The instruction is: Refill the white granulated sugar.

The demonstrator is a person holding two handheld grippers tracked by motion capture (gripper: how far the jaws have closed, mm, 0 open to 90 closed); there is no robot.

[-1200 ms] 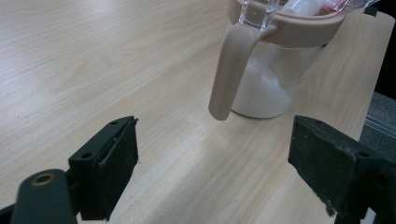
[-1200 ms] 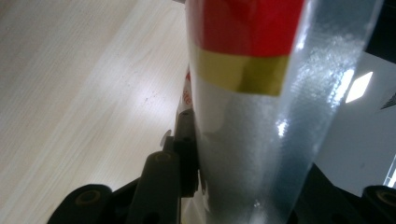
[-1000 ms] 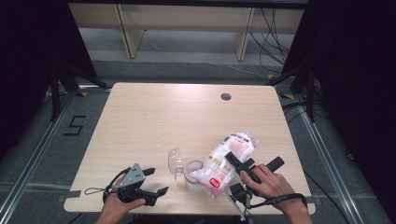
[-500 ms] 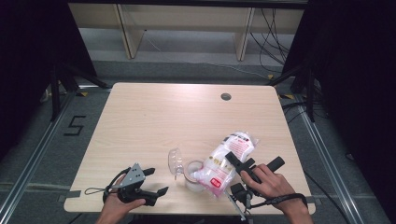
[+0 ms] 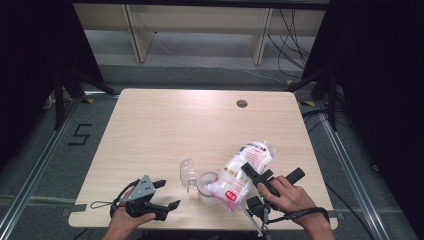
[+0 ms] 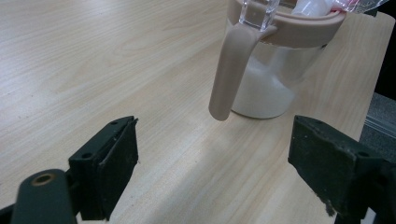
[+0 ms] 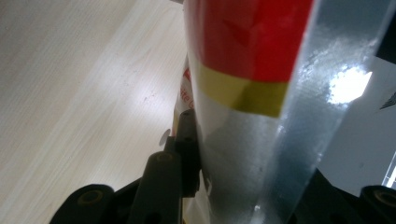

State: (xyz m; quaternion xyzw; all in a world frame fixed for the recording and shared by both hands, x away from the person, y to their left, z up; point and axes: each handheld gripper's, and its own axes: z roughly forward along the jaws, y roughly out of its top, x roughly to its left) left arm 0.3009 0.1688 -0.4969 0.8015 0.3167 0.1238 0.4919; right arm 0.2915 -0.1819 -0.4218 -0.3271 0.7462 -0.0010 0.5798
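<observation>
high view: we are mid-pour, bag tipped over the jar near the table's front edge.
our right gripper [image 5: 252,176] clamps the plastic bag [image 5: 243,167], its mouth down at the clear jar [image 5: 207,187], partly filled with white grains (lid [image 5: 187,173] swung open); our left gripper [image 5: 159,194] waits spread and empty beside it. more pouring seems left, then closing.

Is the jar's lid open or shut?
Open. The clear lid stands flipped up beside the jar, and the bag tips into its mouth.
</observation>
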